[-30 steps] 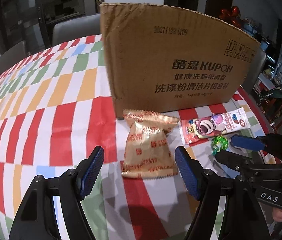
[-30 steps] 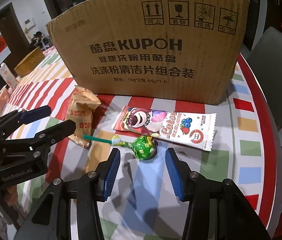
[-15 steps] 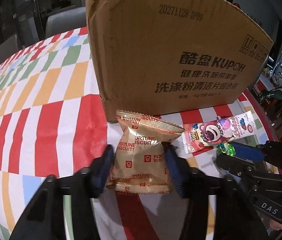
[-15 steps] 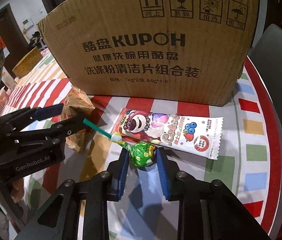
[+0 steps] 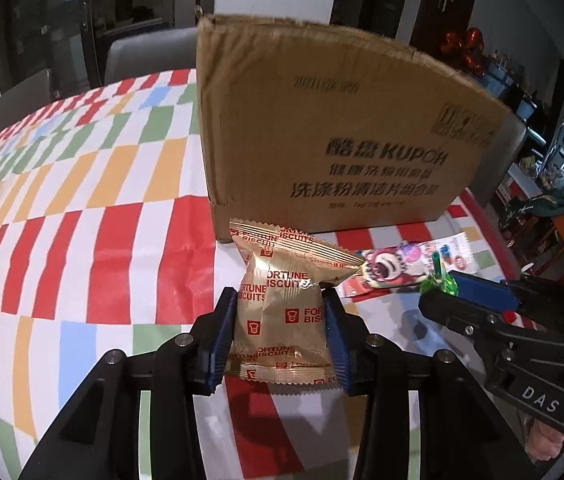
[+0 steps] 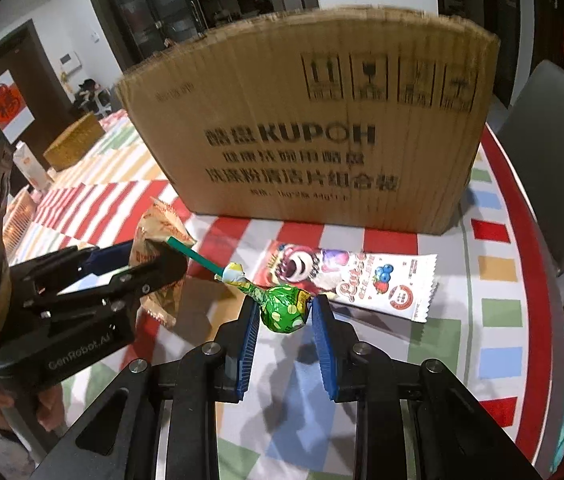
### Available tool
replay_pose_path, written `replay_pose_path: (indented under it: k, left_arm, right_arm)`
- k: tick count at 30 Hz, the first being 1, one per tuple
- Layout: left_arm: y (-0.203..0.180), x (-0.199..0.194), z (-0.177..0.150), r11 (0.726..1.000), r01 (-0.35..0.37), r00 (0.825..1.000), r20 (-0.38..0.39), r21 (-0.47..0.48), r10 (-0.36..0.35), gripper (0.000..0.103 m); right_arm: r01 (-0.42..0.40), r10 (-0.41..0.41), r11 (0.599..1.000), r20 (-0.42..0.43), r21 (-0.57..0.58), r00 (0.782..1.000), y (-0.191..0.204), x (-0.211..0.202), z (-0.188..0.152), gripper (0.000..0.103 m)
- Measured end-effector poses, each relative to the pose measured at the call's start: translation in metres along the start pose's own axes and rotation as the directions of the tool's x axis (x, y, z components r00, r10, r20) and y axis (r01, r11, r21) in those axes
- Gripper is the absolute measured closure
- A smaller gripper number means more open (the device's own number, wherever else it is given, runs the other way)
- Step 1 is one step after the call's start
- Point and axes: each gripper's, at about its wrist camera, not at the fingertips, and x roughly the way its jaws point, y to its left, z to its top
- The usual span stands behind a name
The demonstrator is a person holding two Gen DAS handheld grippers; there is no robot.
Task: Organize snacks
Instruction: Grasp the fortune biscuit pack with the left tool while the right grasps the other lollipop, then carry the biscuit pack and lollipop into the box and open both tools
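Your left gripper [image 5: 279, 334] squeezes the gold biscuit bag [image 5: 282, 312], and your right gripper [image 6: 285, 322] pinches the green lollipop [image 6: 282, 308], both just in front of the cardboard box [image 6: 322, 128]. The pink bear packet [image 6: 362, 280] lies nearer the box. I think nothing is put away yet.

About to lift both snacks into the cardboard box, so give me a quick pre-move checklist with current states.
1. Left hand-held gripper shut on the biscuit packet: ok.
2. Right hand-held gripper shut on the lollipop: ok.
3. Lollipop stick clear of the left hand-held gripper: not ok, its tip looks against it.
4. Cardboard box upright ahead: ok.
5. Box interior free: cannot tell.
6. Bear wrapper snack flat on the table, ungrasped: ok.
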Motion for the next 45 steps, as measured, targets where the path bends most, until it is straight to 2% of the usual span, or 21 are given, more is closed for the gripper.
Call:
replay_pose_path:
  k: [8, 13, 21, 28, 35, 41, 45]
  left_arm:
    - [-0.009, -0.038, 0.002, 1.000, -0.007, 0.997, 0.073, -0.008, 0.007, 0.061]
    - [-0.015, -0.065, 0.010, 1.000, -0.013, 0.990, 0.141, -0.004, 0.013, 0.061]
    - [-0.029, -0.106, 0.029, 1.000, -0.013, 0.964, 0.265, 0.014, 0.009, 0.061]
    - [-0.036, -0.129, 0.053, 1.000, -0.013, 0.942, 0.334, 0.028, 0.002, 0.061]
    - [-0.043, -0.139, 0.079, 0.999, -0.028, 0.928, 0.373, 0.045, 0.009, 0.061]
    - [-0.041, -0.134, 0.106, 0.998, -0.040, 0.929, 0.370, 0.052, 0.017, 0.061]
    - [-0.039, -0.125, 0.125, 0.998, -0.030, 0.936, 0.351, 0.050, 0.011, 0.061]
  right_arm:
    - [-0.019, 0.021, 1.000, 0.086, -0.020, 0.996, 0.004, -0.038, 0.006, 0.074]
    - [-0.028, 0.031, 0.999, 0.147, -0.029, 0.989, 0.007, -0.062, 0.011, 0.074]
    - [-0.037, 0.045, 0.999, 0.240, -0.041, 0.970, 0.007, -0.095, 0.025, 0.074]
    - [-0.034, 0.051, 0.998, 0.327, -0.057, 0.944, 0.008, -0.121, 0.046, 0.074]
    - [-0.017, 0.044, 0.997, 0.387, -0.073, 0.921, 0.007, -0.141, 0.072, 0.074]
    - [0.000, 0.027, 0.998, 0.406, -0.067, 0.913, -0.001, -0.142, 0.096, 0.074]
    - [0.018, 0.013, 0.997, 0.410, -0.070, 0.912, -0.005, -0.138, 0.112, 0.074]
